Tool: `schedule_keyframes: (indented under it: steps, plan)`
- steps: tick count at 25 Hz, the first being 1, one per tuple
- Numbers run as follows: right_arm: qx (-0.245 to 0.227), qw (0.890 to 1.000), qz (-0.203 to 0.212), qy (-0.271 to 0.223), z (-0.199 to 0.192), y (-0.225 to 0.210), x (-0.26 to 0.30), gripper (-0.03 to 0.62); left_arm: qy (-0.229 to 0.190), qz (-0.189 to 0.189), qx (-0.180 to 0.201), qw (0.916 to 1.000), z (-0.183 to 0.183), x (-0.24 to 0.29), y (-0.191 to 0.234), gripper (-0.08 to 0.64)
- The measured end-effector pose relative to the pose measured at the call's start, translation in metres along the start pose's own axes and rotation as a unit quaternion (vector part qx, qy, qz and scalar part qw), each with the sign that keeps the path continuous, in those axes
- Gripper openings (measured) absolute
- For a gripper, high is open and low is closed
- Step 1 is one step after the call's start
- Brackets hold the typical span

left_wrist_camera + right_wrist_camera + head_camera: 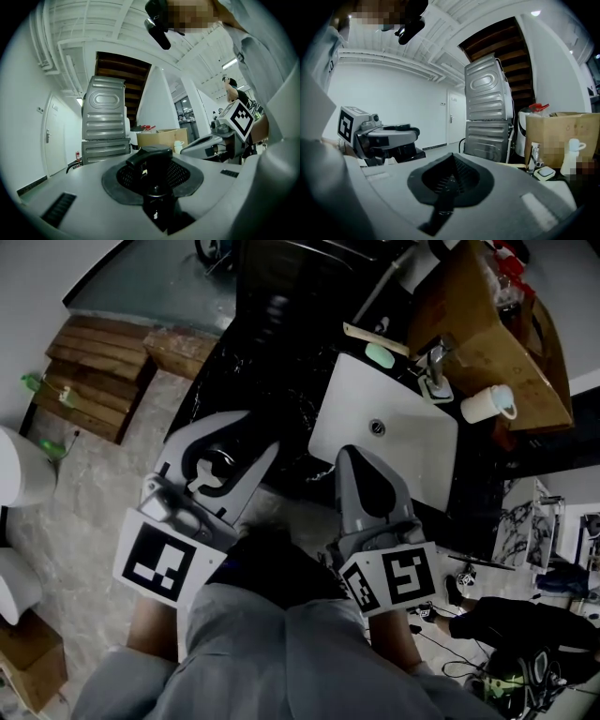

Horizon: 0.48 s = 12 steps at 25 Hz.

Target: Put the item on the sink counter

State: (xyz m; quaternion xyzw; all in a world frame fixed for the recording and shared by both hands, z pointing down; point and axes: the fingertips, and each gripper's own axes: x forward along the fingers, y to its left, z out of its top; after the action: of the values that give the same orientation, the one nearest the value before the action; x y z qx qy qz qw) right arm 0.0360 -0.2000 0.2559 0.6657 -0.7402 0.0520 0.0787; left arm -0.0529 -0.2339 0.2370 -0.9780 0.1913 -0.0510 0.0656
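My left gripper (232,450) is shut on a small black bottle (157,194) with a black pump cap (149,157), which stands upright between the jaws. The head view shows this gripper held over the front left edge of the black sink counter (272,371). The bottle (217,465) shows there only as a dark round shape. My right gripper (364,457) hangs over the near edge of the white basin (398,442). Its jaws are pressed together with nothing between them (449,180).
At the back of the basin are a faucet (433,362), a green soap on a dish (380,354) and a white mug (489,404). A cardboard box (497,324) stands behind them. Wooden pallets (94,371) lie on the floor at left. Stacked grey machines (487,110) stand beyond.
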Motion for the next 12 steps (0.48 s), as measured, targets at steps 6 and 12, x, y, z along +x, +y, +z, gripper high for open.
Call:
schedule_keyframes:
  steps: [6, 12]
  plan:
    - [-0.003, 1.000, 0.009, -0.005, 0.008, -0.012, -0.010, -0.003, -0.008, 0.024, -0.014, 0.9996, 0.007, 0.016, 0.003, 0.121]
    - [-0.001, 1.000, 0.009, -0.005, 0.001, -0.022, -0.014, -0.003, -0.006, 0.016, -0.003, 0.9999, 0.006, 0.036, -0.005, 0.121]
